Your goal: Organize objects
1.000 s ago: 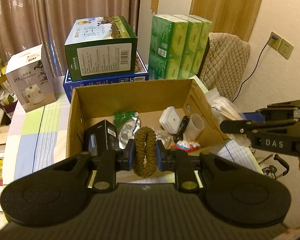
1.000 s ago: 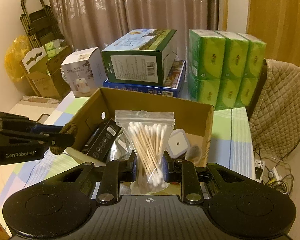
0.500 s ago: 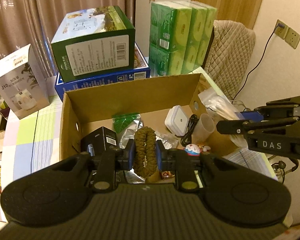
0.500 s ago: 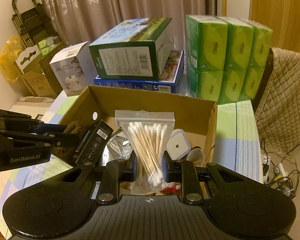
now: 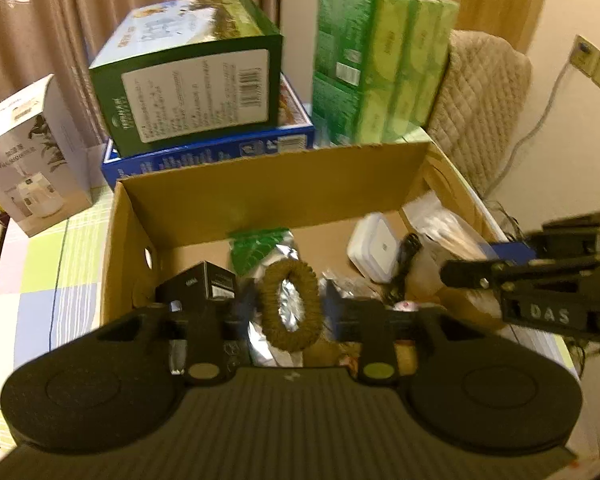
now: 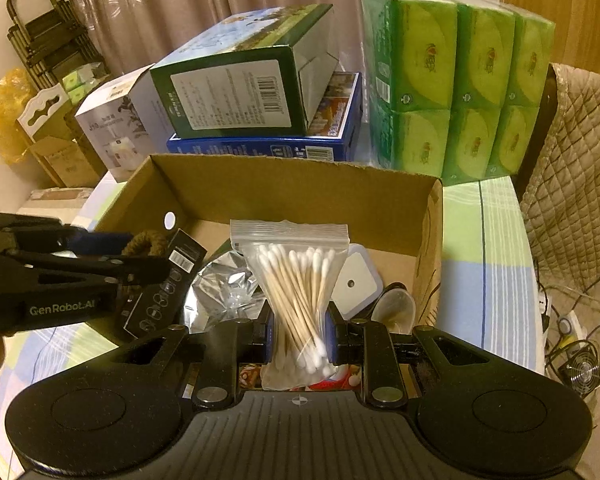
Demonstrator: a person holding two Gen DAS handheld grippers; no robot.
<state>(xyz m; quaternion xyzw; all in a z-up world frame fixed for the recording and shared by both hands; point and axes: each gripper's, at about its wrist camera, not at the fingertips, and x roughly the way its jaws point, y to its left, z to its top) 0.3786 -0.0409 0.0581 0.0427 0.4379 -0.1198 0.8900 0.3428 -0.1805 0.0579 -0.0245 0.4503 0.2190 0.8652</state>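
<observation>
Left gripper (image 5: 290, 306) had spread open, brown scrunchie (image 5: 291, 305) loose | right gripper (image 6: 299, 332) still clamped cotton-swab bag (image 6: 292, 280) | cardboard box (image 6: 300, 188) at 12 o'clock

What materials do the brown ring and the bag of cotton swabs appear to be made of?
Brown ring: seemingly fabric or wrapped cord, matte, with a ribbed, fuzzy surface. Bag of cotton swabs: clear glossy plastic with a zip strip; the swabs look like pale wooden sticks with white cotton tips.

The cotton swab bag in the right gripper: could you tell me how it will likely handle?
The cotton swab bag is thin plastic, pinched narrow in the right gripper, so probably floppy. Likely very light. Its swabs may shift inside.
</observation>
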